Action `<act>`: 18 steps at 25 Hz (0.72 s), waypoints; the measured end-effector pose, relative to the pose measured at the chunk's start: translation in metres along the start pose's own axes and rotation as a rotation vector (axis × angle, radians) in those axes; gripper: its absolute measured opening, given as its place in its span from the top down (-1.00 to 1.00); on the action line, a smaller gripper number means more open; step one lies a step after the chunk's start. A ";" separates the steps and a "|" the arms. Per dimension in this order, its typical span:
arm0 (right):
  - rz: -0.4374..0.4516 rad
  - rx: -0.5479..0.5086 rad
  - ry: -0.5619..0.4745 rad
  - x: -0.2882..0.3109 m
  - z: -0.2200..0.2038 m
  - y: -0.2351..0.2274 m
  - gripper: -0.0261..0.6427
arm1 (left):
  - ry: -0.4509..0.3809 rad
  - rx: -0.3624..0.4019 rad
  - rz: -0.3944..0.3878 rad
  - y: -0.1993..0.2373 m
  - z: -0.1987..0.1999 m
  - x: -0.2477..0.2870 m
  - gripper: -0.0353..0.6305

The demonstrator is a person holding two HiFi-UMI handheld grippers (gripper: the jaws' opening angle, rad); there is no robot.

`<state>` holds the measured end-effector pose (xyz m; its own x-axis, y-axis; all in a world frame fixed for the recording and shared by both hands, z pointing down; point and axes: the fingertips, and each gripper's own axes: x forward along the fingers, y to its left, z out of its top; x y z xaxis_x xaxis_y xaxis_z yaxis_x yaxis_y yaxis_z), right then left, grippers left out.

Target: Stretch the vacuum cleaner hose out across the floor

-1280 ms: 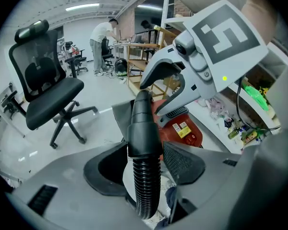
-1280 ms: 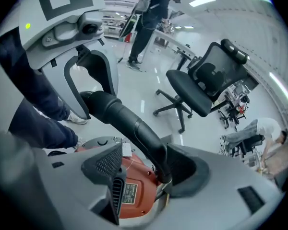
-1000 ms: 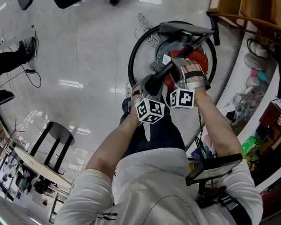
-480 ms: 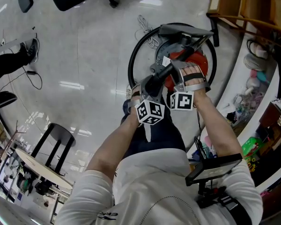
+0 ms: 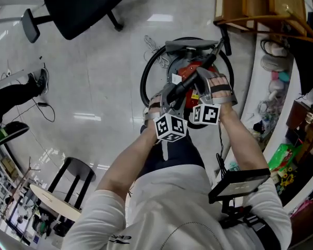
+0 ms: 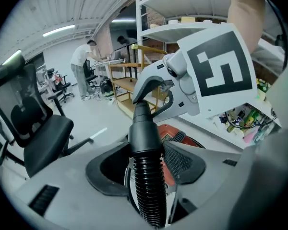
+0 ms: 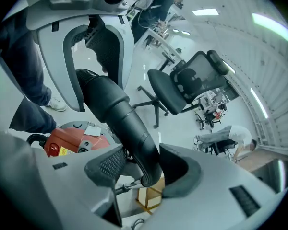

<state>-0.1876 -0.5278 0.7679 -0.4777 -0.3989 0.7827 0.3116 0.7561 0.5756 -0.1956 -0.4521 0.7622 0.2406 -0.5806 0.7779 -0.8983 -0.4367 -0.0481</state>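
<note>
Left tongs (image 6: pixel 146 167) are clamped on the black ribbed plastic vacuum hose (image 6: pixel 149 201) beside its smooth cuff (image 6: pixel 145 128); right tongs (image 7: pixel 146 169), having just been closing, grip that cuff's tip. The hose loops round the red canister vacuum cleaner (image 5: pixel 192 71) on the pale floor (image 5: pixel 101 77).

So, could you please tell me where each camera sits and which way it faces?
Head view: on the person's head, facing steeply down at the red vacuum cleaner on the floor; forearms and torso show.
Left gripper view: on the left gripper, looking along jaws shut on the ribbed hose; the right gripper shows ahead.
Right gripper view: on that gripper, whose jaws have just been closing onto the hose's smooth cuff; a trouser leg shows.
Shared: both gripper views see hose and vacuum cleaner.
</note>
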 end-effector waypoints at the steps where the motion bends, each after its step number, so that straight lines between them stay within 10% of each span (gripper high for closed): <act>1: -0.014 0.015 0.013 -0.005 -0.007 -0.005 0.28 | -0.007 0.022 -0.008 -0.002 0.009 0.000 0.25; 18: -0.154 0.230 0.215 -0.074 -0.092 -0.029 0.31 | -0.048 0.321 -0.194 -0.053 0.100 -0.007 0.25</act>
<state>-0.0858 -0.5676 0.7155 -0.3128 -0.5991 0.7371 0.0446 0.7659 0.6414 -0.1126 -0.4937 0.6964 0.4189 -0.4939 0.7619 -0.6750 -0.7307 -0.1026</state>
